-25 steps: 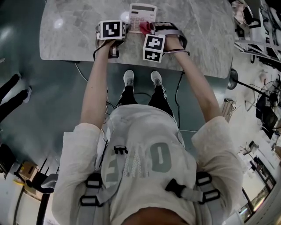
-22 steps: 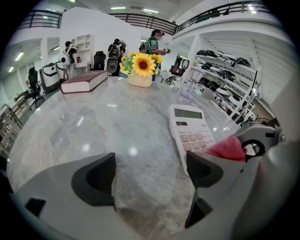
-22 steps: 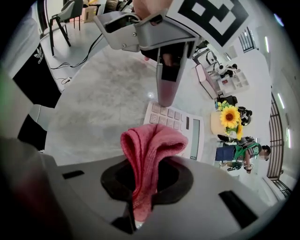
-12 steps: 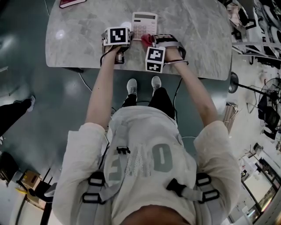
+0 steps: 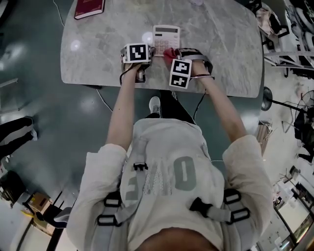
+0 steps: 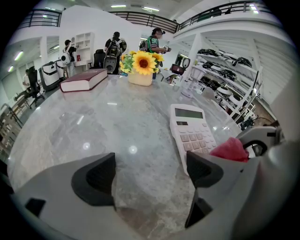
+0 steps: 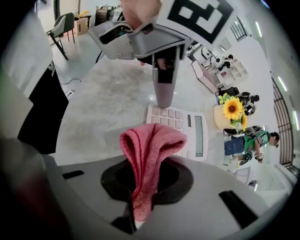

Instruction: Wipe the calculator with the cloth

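My right gripper (image 7: 146, 180) pinches the pink cloth (image 7: 149, 145) at the near edge of the calculator (image 7: 183, 123). My left gripper (image 6: 149, 174) has its jaws wide and empty beside it. Next, I reckon, I lower the cloth and sweep across the keys.

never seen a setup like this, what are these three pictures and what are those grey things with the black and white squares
There is no robot here. A person stands at a marble table holding a two-jaw hand tool in each hand, and the patterned cubes are part of those tools. The head view looks down from a camera on the person's head. The other two views come from cameras riding on each tool, looking along its jaws. The left gripper is open, with only bare table between its jaws. The right gripper is shut on a pink cloth, held by the near end of a white calculator. Farther off are a dark red book and a pot of sunflowers.
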`<state>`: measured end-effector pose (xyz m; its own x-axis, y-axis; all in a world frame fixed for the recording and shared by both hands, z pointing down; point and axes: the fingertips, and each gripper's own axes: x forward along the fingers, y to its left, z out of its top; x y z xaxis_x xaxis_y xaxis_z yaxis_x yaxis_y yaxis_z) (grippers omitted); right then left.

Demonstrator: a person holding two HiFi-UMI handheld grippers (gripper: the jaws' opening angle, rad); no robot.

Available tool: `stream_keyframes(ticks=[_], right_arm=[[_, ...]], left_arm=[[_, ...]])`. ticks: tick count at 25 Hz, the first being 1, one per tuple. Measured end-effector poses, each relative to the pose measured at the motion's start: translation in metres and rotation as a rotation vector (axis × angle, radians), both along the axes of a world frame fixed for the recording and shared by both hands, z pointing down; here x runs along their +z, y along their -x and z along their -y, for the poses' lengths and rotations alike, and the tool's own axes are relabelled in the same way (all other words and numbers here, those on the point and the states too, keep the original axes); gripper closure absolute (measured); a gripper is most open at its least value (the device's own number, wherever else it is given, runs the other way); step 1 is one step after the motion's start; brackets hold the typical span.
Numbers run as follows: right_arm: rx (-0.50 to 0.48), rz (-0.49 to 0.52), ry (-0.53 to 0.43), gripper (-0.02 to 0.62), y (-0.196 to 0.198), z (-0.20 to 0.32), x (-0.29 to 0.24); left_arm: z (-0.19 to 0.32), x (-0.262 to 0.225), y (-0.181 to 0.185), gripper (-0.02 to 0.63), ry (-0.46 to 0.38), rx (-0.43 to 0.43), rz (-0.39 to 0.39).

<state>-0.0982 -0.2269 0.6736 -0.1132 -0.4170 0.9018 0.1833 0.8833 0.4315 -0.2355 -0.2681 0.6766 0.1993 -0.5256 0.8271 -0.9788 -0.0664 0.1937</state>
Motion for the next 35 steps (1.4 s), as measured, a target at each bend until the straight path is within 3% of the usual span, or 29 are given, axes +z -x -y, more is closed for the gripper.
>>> stream_keyframes(ticks=[2, 9, 15, 18, 22, 24, 35], right_arm=[[0.017, 0.017, 0.016, 0.541, 0.001, 0.012, -0.008], [0.027, 0.036, -0.112, 0.541, 0.019, 0.105, -0.057], [0.009, 0.058, -0.159, 0.541, 0.041, 0.143, -0.078], [-0.010, 0.058, -0.165, 0.541, 0.049, 0.148, -0.080], [-0.044, 0.033, -0.162, 0.541, 0.055, 0.146, -0.072], [-0.059, 0.027, -0.154, 0.541, 0.060, 0.142, -0.067], [-0.073, 0.002, -0.124, 0.541, 0.072, 0.128, -0.044]], left_arm=[[-0.001, 0.001, 0.000, 0.141, 0.005, 0.004, -0.004], [0.000, 0.001, 0.004, 0.143, -0.006, 0.002, -0.004], [0.003, -0.001, 0.007, 0.143, 0.009, -0.028, -0.011], [0.005, -0.006, 0.010, 0.143, 0.024, -0.086, -0.090], [0.009, -0.014, 0.016, 0.143, 0.031, -0.173, -0.274], [0.009, -0.023, 0.026, 0.143, 0.009, -0.213, -0.305], [0.020, -0.100, 0.069, 0.143, -0.255, -0.253, -0.154]])
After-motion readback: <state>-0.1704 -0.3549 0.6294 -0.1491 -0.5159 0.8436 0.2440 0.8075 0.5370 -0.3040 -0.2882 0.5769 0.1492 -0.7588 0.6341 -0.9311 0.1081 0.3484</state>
